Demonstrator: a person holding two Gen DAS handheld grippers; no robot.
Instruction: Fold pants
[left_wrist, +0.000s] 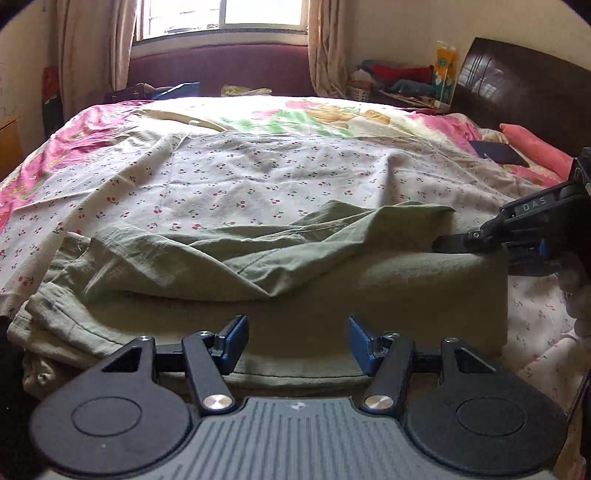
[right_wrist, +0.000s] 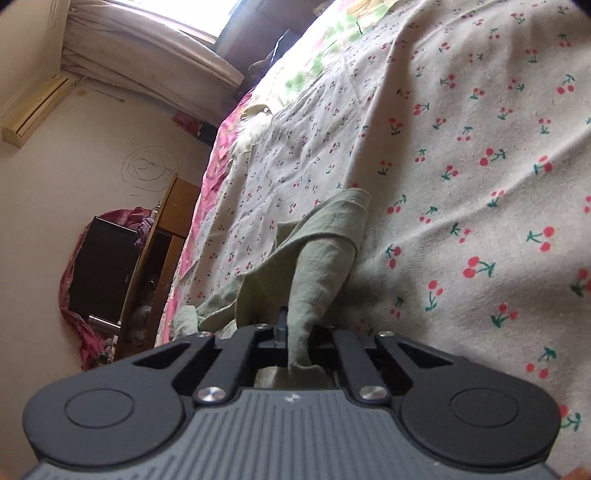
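**Poster1:** One pair of pants (left_wrist: 280, 266), pale green, lies crumpled on the near side of the bed, on top of a cherry-print sheet (left_wrist: 229, 173). Part of it is already doubled over, with a loose flap draped across the top and the waist end bunched up toward the left edge.

**Poster2:** What about the grippers?

**Poster1:** The right gripper (right_wrist: 295, 343) has its jaws pinched tight on a fold of the green cloth; from its own camera the fabric runs straight up out of the closed fingers. In the left camera it comes in from the right side, with its tip at the right end of the pants. The left gripper (left_wrist: 297, 341) sits over the near edge of the pants with its blue pads (left_wrist: 236, 339) standing well apart and nothing between them but the cloth below. It's not gripping anything.

**Poster2:** And around it?

**Poster1:** A pink flowered bedspread (left_wrist: 48, 155) shows under the sheet. There's a dark wooden headboard (left_wrist: 517, 92) on the right, a pink pillow (left_wrist: 535, 147) just beside it, and a window (left_wrist: 221, 14) with beige curtains (left_wrist: 88, 55) behind the bed.
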